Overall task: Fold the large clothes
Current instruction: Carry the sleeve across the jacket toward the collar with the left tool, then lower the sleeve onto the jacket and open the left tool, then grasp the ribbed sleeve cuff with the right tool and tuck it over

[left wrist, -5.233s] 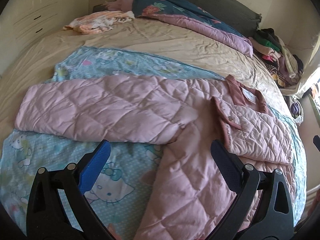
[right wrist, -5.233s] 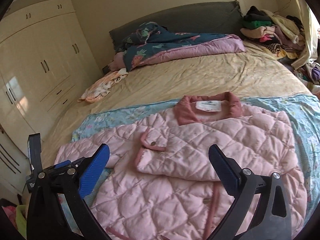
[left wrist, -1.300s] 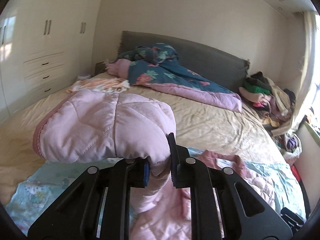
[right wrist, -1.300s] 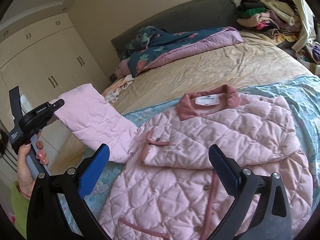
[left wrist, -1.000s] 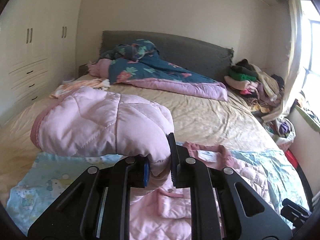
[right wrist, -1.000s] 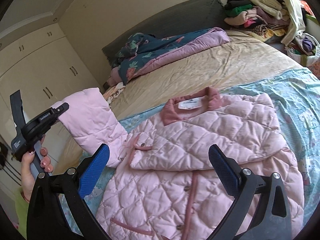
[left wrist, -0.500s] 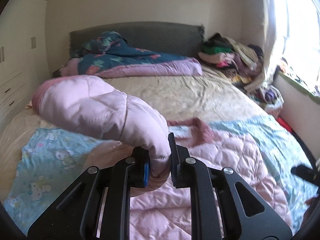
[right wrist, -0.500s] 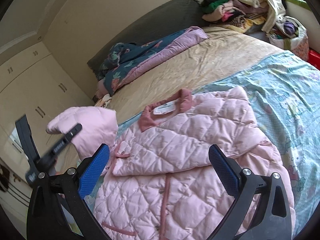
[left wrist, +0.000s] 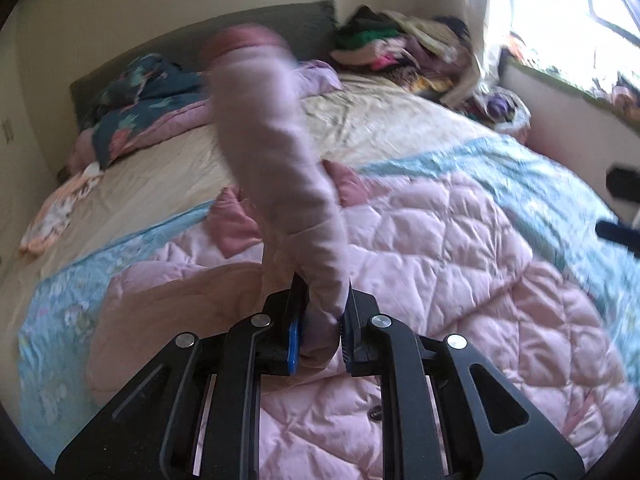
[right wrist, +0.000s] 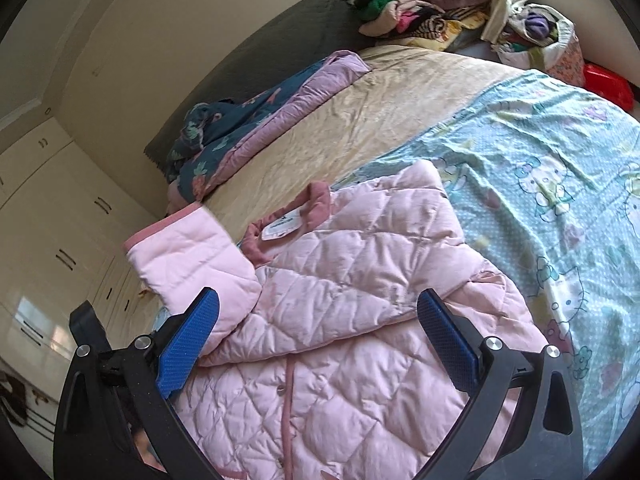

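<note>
The left sleeve (left wrist: pixel 276 152), flat before, is swinging over the pink jacket (right wrist: pixel 360 300), pinched in the left gripper (left wrist: pixel 319 322); the right gripper (right wrist: pixel 316 344) is gaping empty. One sleeve is lying folded; body folds remain.

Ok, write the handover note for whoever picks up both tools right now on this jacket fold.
Left tool: shut on the pink sleeve, which is lifted off the bed and held over the jacket body.
Right tool: open, empty, above the jacket's front.
Pink quilted jacket: lies front up on the blue cartoon sheet, collar toward the headboard.
Done: the other sleeve already lies folded across the chest.
Left: lay the held sleeve across the chest and release it, then fold the body.
</note>
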Demonstrator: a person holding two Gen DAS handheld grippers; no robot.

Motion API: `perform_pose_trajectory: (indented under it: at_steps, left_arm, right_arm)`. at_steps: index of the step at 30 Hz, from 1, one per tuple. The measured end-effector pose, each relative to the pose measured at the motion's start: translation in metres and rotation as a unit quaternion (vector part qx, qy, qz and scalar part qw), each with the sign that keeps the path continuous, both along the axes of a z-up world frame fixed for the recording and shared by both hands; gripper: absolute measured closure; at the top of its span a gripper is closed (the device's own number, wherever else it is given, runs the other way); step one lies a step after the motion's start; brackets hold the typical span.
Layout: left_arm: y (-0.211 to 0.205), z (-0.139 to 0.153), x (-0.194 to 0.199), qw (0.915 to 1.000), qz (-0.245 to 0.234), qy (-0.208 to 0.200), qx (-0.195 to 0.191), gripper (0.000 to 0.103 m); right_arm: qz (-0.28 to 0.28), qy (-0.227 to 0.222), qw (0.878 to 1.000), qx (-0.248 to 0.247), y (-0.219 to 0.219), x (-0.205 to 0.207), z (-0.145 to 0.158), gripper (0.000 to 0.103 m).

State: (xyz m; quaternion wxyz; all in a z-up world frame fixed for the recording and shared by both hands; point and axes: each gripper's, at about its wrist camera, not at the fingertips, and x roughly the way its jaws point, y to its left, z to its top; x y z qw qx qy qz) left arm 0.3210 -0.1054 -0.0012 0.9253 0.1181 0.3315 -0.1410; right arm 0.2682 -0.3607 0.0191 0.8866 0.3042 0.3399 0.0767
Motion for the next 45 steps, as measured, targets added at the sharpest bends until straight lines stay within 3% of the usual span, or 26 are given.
perform_pose_trajectory:
  at_steps: [14, 16, 17, 18, 19, 23, 26, 30, 35, 39, 45]
  left_arm:
    - [-0.034, -0.045, 0.004, 0.9972, -0.035, 0.045, 0.049, 0.088]
    - [-0.035, -0.048, 0.002, 0.9962, -0.040, 0.053, 0.056, 0.078]
    - [-0.035, -0.049, 0.002, 0.9957, -0.043, 0.057, 0.060, 0.063]
    - [-0.035, -0.049, 0.001, 0.9952, -0.044, 0.061, 0.063, 0.041]
    - [-0.033, -0.049, 0.000, 0.9947, -0.050, 0.067, 0.060, 0.033]
    - [-0.024, -0.045, -0.007, 0.9934, -0.060, 0.086, 0.047, 0.030]
    - [-0.006, -0.037, -0.010, 0.9929, -0.064, 0.098, 0.025, 0.019]
    - [0.024, -0.024, -0.007, 0.9939, -0.041, 0.102, -0.007, 0.017]
    - [0.080, -0.011, 0.012, 0.9941, 0.034, 0.099, -0.029, 0.011]
    - [0.131, -0.006, 0.023, 0.9877, 0.102, 0.101, -0.063, 0.009]
    - [0.185, -0.006, 0.023, 0.9761, 0.162, 0.104, -0.100, 0.009]
  right_arm:
    - [-0.008, 0.018, 1.000, 0.003, -0.008, 0.005, -0.014, 0.004]
    - [-0.004, 0.023, 1.000, 0.002, -0.007, 0.007, -0.015, 0.004]
    - [-0.001, 0.025, 1.000, 0.003, -0.006, 0.009, -0.016, 0.004]
    - [0.003, 0.028, 1.000, 0.003, -0.004, 0.011, -0.017, 0.004]
    - [0.005, 0.031, 1.000, 0.003, -0.003, 0.012, -0.018, 0.004]
    - [0.014, 0.041, 0.999, 0.005, 0.005, 0.019, -0.022, 0.004]
    - [0.028, 0.054, 0.998, 0.012, 0.014, 0.026, -0.029, 0.004]
    - [0.036, 0.075, 0.996, 0.016, 0.031, 0.037, -0.043, 0.004]
    - [0.037, 0.097, 0.995, 0.002, 0.054, 0.050, -0.058, 0.004]
    - [0.033, 0.113, 0.993, -0.015, 0.070, 0.058, -0.071, 0.004]
    - [0.010, 0.128, 0.992, -0.016, 0.080, 0.063, -0.089, 0.007]
